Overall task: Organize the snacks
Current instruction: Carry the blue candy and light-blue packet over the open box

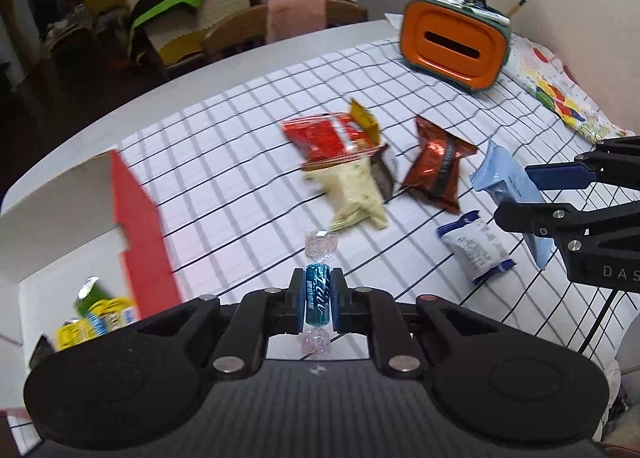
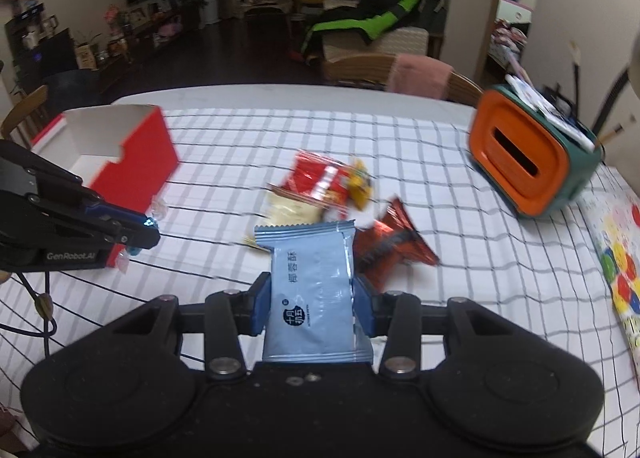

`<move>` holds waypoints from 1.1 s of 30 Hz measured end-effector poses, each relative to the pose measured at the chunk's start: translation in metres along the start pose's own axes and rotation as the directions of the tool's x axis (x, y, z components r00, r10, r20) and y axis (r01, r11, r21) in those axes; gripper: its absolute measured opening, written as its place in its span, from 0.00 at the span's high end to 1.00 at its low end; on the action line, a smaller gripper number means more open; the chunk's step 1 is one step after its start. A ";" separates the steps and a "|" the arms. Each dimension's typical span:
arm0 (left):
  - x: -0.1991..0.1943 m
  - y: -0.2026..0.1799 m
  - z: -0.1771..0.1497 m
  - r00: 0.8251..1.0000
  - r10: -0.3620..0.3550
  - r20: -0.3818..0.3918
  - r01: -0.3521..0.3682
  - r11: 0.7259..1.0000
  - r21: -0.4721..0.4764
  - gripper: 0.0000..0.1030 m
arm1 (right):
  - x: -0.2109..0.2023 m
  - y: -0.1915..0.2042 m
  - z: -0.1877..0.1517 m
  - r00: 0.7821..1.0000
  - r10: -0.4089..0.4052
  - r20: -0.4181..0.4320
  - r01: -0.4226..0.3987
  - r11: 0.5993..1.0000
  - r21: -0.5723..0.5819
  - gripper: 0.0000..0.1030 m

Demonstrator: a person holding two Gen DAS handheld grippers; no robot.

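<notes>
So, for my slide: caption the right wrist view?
Right gripper holds a light-blue snack packet above the checked tablecloth.

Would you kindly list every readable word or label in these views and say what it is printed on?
"GenRobot.AI": side of the left gripper.
"DAS", cut off by the frame edge: body of the right gripper.
Light blue packet: Chinese characters, too unclear to quote.
Blue candy: script too blurred.
White packet: print too small.
</notes>
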State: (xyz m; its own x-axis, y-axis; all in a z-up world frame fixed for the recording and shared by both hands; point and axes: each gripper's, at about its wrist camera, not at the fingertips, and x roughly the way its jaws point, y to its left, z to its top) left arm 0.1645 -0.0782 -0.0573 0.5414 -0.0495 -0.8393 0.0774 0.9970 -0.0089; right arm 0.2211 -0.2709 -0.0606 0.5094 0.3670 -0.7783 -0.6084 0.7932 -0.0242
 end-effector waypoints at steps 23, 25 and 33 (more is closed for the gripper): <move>-0.059 0.165 -0.055 0.987 0.162 0.016 -0.159 0.979 -0.129 0.88 | 0.041 0.183 0.077 0.994 0.110 0.001 -0.109 0.981 -0.159 0.59; -0.058 0.182 -0.059 0.984 0.181 0.007 -0.178 0.974 -0.141 0.88 | 0.051 0.195 0.084 0.994 0.111 -0.006 -0.110 0.978 -0.175 0.59; -0.041 0.243 -0.066 0.973 0.225 -0.051 -0.231 0.951 -0.204 0.88 | 0.086 0.249 0.107 0.991 0.134 -0.011 -0.132 0.954 -0.270 0.59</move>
State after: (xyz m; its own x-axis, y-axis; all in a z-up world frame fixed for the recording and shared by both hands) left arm 0.1060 0.1700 -0.0610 0.5016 0.1795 -0.8463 -0.2223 0.9721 0.0745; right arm 0.1787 0.0104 -0.0660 0.4163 0.4645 -0.7816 -0.8121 0.5766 -0.0898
